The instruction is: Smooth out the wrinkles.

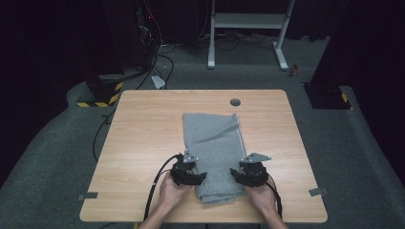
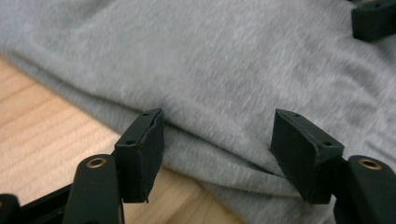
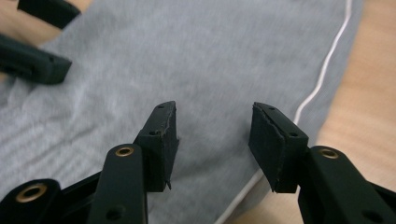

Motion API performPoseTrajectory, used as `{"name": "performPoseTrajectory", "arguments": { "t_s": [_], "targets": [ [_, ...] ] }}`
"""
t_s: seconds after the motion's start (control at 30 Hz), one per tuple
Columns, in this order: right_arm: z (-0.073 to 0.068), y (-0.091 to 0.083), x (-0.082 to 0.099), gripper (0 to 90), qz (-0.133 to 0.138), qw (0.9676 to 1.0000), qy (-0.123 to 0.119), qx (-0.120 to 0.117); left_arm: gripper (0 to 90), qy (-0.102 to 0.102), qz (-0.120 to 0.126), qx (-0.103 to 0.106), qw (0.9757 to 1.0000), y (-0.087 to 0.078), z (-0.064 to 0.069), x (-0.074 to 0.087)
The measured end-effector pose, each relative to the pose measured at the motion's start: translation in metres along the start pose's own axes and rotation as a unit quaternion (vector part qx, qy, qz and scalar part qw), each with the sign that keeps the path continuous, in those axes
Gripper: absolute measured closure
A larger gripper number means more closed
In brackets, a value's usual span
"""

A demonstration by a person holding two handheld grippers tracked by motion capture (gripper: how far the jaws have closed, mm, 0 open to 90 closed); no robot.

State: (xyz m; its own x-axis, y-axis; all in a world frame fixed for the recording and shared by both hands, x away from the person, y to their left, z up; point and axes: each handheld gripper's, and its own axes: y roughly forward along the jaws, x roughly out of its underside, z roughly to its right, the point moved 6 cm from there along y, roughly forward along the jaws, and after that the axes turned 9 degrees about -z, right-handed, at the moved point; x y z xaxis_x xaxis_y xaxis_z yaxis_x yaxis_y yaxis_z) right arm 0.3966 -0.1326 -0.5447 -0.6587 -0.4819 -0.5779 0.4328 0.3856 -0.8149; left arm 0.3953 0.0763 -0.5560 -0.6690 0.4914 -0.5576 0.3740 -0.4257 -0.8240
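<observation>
Both grippers, left (image 1: 199, 175) and right (image 1: 235, 171), stand open, jaws spread at opposite edges of folded grey cloth (image 1: 213, 143) on table (image 1: 143, 138).

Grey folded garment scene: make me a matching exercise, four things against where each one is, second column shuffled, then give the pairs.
Things:
1. grey garment
2. left gripper
3. right gripper
4. round dark grommet

Places:
A. in the tabletop near its far edge
B. open at the garment's near right edge, beside the white stripe
C. laid folded along the middle of the wooden table
D. open at the garment's near left edge

Pairs: 1-C, 2-D, 3-B, 4-A
</observation>
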Motion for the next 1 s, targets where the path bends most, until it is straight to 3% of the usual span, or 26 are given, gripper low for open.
{"name": "performPoseTrajectory", "arguments": {
  "t_s": [0.07, 0.13, 0.3, 0.43, 0.47, 0.63, 0.77, 0.83, 0.87, 0.9, 0.97, 1.0],
  "targets": [
    [0.0, 0.004, 0.005, 50.5, -0.002, 1.0, 0.001, 0.002, 34.1, -0.002, 0.009, 0.003, 0.9999, 0.001, -0.001, 0.003],
    [0.001, 0.005, 0.009, 50.2, -0.003, 1.0, -0.001, 0.003, 33.9, 0.001, 0.006, -0.003, 1.0, 0.0, 0.0, 0.005],
    [0.0, 0.004, 0.013, 49.7, -0.006, 0.9999, -0.004, -0.008, 33.5, -0.004, -0.01, 0.008, 0.9999, -0.003, 0.001, 0.005],
    [0.001, -0.001, 0.011, 50.6, -0.001, 0.9999, 0.002, -0.016, 33.7, -0.008, 0.001, 0.01, 0.9999, -0.005, -0.003, 0.003],
    [0.006, -0.005, 0.007, 50.8, 0.012, 0.9998, 0.011, -0.014, 34.4, -0.023, 0.008, 0.015, 0.9996, -0.006, -0.009, 0.002],
    [0.023, -0.01, 0.0, 52.4, 0.029, 0.9988, 0.039, -0.003, 34.5, -0.038, 0.011, 0.011, 0.9992, -0.004, -0.023, -0.007],
    [0.035, -0.01, -0.005, 53.7, 0.038, 0.9976, 0.058, 0.005, 35.7, -0.065, 0.013, -0.001, 0.9978, 0.0, -0.039, -0.018],
    [0.041, -0.009, -0.009, 54.3, 0.046, 0.9963, 0.072, 0.004, 36.9, -0.081, 0.029, -0.009, 0.9962, 0.001, -0.048, -0.025],
    [0.045, -0.008, -0.012, 54.4, 0.045, 0.9963, 0.073, 0.007, 36.2, -0.081, 0.029, -0.009, 0.9962, 0.001, -0.048, -0.025],
    [0.048, -0.007, -0.015, 54.6, 0.044, 0.9961, 0.076, 0.011, 36.0, -0.085, 0.022, -0.022, 0.996, 0.005, -0.058, -0.029],
    [0.051, -0.007, -0.018, 54.6, 0.044, 0.9957, 0.08, 0.013, 36.5, -0.095, 0.029, -0.022, 0.9948, 0.007, -0.062, -0.03],
    [0.054, -0.007, -0.022, 54.4, 0.046, 0.995, 0.088, 0.008, 36.3, -0.1, 0.023, -0.031, 0.9942, 0.01, -0.071, -0.033]
  ]
}}
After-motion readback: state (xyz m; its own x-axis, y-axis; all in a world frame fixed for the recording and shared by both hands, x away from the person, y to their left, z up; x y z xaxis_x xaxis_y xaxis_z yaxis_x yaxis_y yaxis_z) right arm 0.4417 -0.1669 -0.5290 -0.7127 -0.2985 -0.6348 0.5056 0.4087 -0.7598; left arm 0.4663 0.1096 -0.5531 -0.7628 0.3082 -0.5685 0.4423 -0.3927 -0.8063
